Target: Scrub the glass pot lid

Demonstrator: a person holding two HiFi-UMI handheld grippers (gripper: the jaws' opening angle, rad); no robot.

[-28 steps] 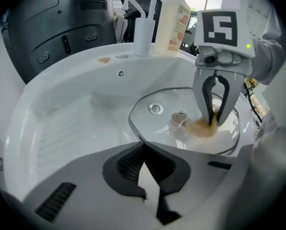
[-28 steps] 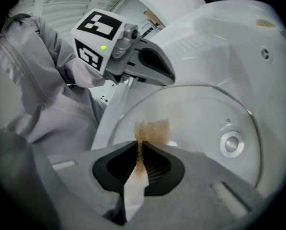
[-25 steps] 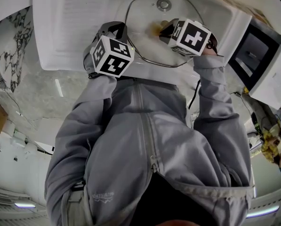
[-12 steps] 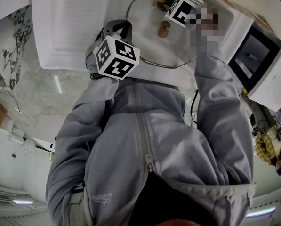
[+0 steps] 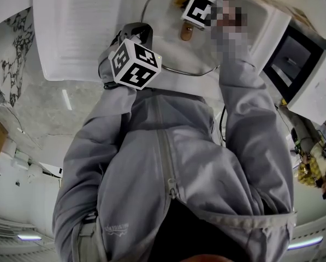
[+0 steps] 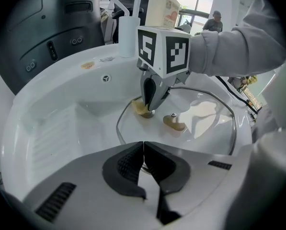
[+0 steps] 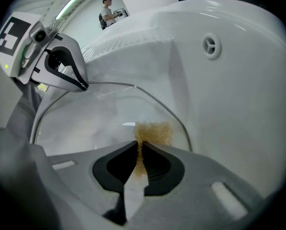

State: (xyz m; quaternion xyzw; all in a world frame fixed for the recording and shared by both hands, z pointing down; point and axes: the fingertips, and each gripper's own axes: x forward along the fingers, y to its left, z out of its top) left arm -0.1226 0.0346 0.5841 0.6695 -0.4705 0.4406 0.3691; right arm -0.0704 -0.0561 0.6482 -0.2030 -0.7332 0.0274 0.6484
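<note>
The glass pot lid (image 5: 164, 41) lies in the white sink (image 5: 86, 31), with its brownish knob (image 5: 187, 33) facing up. My left gripper (image 5: 142, 37) is shut on the lid's metal rim at the near left edge. The right gripper view shows those fingers (image 7: 84, 85) pinching the rim. My right gripper (image 7: 139, 155) is shut on a yellow-brown sponge (image 7: 153, 133) and presses it on the glass near the lid's far edge. In the left gripper view the sponge (image 6: 140, 108) sits under the right gripper (image 6: 149, 110), just left of the knob (image 6: 174, 122).
The sink's ribbed drainboard (image 6: 61, 123) lies left of the basin, and an overflow hole (image 7: 210, 45) is in the far wall. Behind the sink stand a carton (image 6: 162, 6), a white cup (image 6: 127, 35) and a dark appliance (image 6: 37, 32). A person (image 6: 214, 20) stands far off.
My right gripper has moved with the sponge from the lid's near right part to its far edge, uncovering the knob. My left gripper has stayed on the rim.
</note>
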